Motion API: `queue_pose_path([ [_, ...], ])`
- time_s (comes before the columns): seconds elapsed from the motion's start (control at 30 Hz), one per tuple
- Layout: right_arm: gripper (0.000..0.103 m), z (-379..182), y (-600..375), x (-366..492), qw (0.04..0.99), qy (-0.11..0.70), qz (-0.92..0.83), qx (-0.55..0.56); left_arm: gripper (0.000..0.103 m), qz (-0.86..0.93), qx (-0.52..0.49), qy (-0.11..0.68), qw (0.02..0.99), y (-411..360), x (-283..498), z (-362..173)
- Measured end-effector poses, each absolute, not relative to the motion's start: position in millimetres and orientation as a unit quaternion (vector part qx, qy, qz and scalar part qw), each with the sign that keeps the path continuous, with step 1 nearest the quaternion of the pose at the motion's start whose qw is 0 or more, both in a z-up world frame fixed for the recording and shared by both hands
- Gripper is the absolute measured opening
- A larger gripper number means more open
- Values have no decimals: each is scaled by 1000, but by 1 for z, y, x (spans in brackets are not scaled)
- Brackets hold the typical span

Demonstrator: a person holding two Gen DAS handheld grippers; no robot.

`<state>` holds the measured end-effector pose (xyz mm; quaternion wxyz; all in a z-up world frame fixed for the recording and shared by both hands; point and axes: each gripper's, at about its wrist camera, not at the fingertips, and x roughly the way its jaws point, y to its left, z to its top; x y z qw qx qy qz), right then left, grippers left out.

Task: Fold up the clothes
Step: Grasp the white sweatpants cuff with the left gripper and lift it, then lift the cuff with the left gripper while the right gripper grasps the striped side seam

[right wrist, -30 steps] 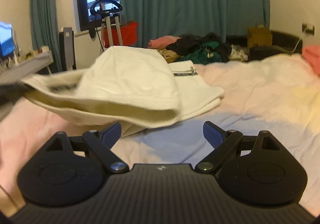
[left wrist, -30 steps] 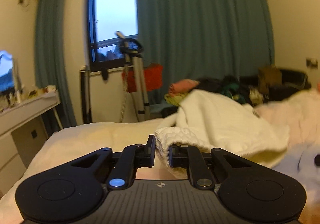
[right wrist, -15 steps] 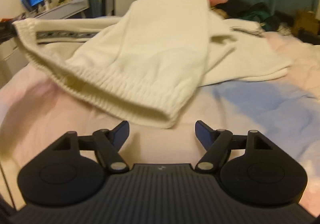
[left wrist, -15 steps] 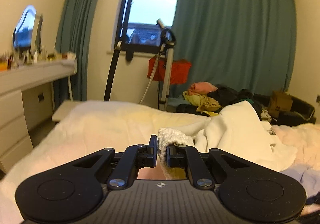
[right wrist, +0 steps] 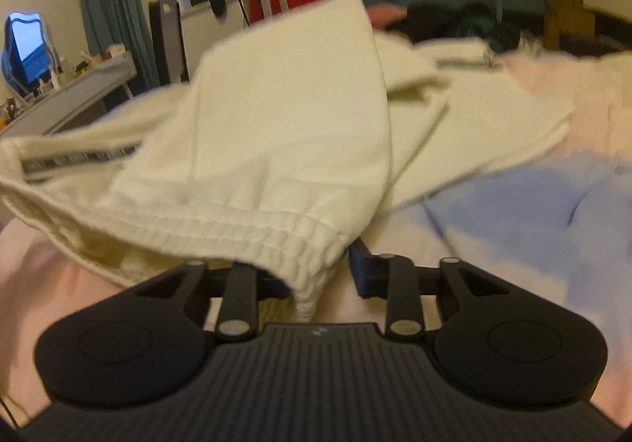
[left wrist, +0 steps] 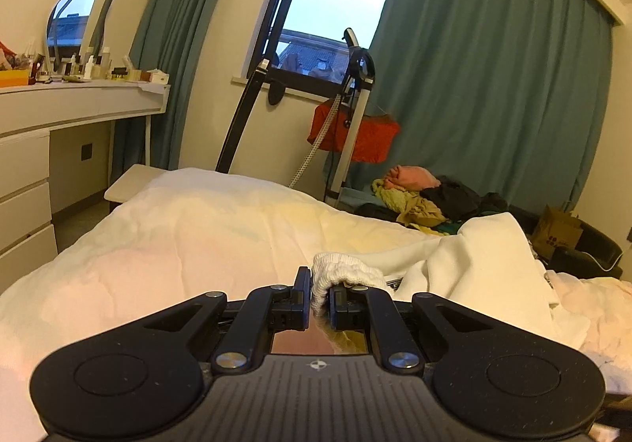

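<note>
A cream knit garment [right wrist: 284, 134] with a ribbed elastic waistband lies partly lifted over the bed. My left gripper [left wrist: 319, 296] is shut on one end of the waistband [left wrist: 347, 272], held just above the duvet. In the right wrist view the waistband's other end [right wrist: 308, 244] hangs between the fingers of my right gripper [right wrist: 316, 272]. The right jaws stand apart around the cloth; the left finger is hidden under it.
The bed's white and pastel duvet [left wrist: 189, 236] fills the foreground. A pile of clothes [left wrist: 418, 197] lies at the far side by the teal curtains. A white dresser [left wrist: 47, 118] with a mirror stands left. A steamer stand [left wrist: 351, 118] is by the window.
My left gripper has lowered and turned left, still holding the waistband. My right gripper has moved forward to the waistband's other end, and its jaws have narrowed around it.
</note>
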<state>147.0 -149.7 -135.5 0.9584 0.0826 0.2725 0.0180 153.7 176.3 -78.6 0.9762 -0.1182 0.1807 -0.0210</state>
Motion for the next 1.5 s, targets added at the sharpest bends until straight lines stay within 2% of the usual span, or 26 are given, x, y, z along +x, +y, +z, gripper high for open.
queue_pose_path([
  [0.13,20,-91,-131,108,980,193,32,20,9,-19,-145,200,969,179,158,-79],
  [0.23,20,-72,-107,72,985,156,44,-61,10,-17,-223,243,944,203,169,-87],
  [0.33,20,-70,-84,47,978,151,67,-129,10,-26,-280,278,919,225,174,-96],
  [0.53,21,-104,-58,60,949,227,101,-193,13,-2,-278,360,891,241,179,-121],
  [0.67,22,-113,-75,81,942,293,100,-131,18,7,-353,394,849,260,169,-133],
  [0.73,24,-111,-88,82,939,316,112,-82,29,2,-377,391,840,264,159,-129],
  [0.87,34,-105,-104,72,933,334,131,-7,39,-14,-387,374,843,264,136,-114],
  [0.93,47,-101,-113,65,930,337,147,31,50,-38,-399,362,842,261,121,-109],
  [1.0,73,-96,-122,59,929,329,160,58,55,-72,-419,364,829,258,108,-109],
  [1.07,81,-88,-130,55,931,316,169,71,55,-102,-429,372,817,254,98,-113],
  [1.27,81,-87,-159,69,924,308,153,167,59,-101,-388,366,840,241,117,-115],
  [1.4,81,-105,-181,83,904,324,123,250,66,-86,-332,381,859,226,149,-125],
  [1.47,81,-116,-190,89,893,334,105,284,63,-84,-304,390,865,217,161,-133],
  [1.5,81,-121,-192,92,887,340,97,296,55,-82,-290,394,868,212,167,-137],
])
